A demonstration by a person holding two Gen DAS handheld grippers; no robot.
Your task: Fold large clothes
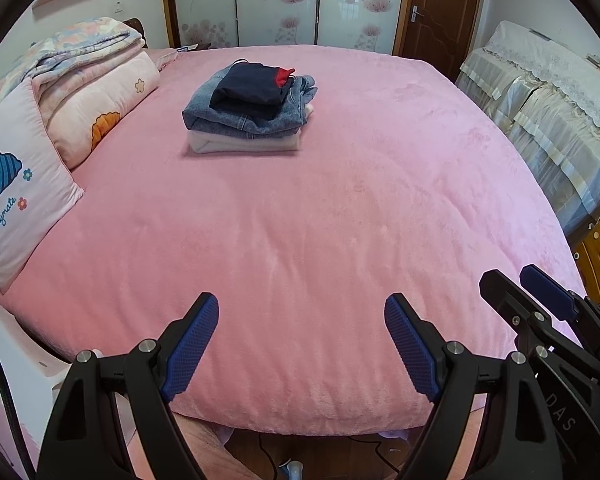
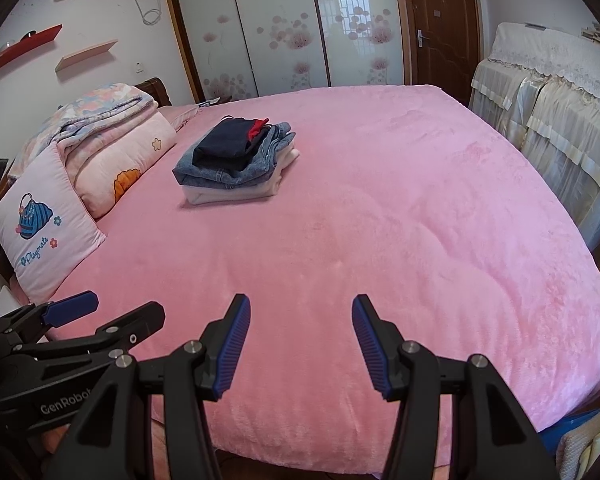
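the folded stack of clothes sits in the upper middle of the frame on the pink bed cover, dark garment over denim over white. the left gripper hangs at the lower edge with jaws spread wide, holding nothing; the right gripper stands partly open, also empty.

Both fisheye cameras sat low at the near edge of the pink bed, tilted down along their own fingers and facing the wardrobe doors at frame top. Each caught the other gripper at a lower corner, and both shared the folded clothes stack, upper left of centre.
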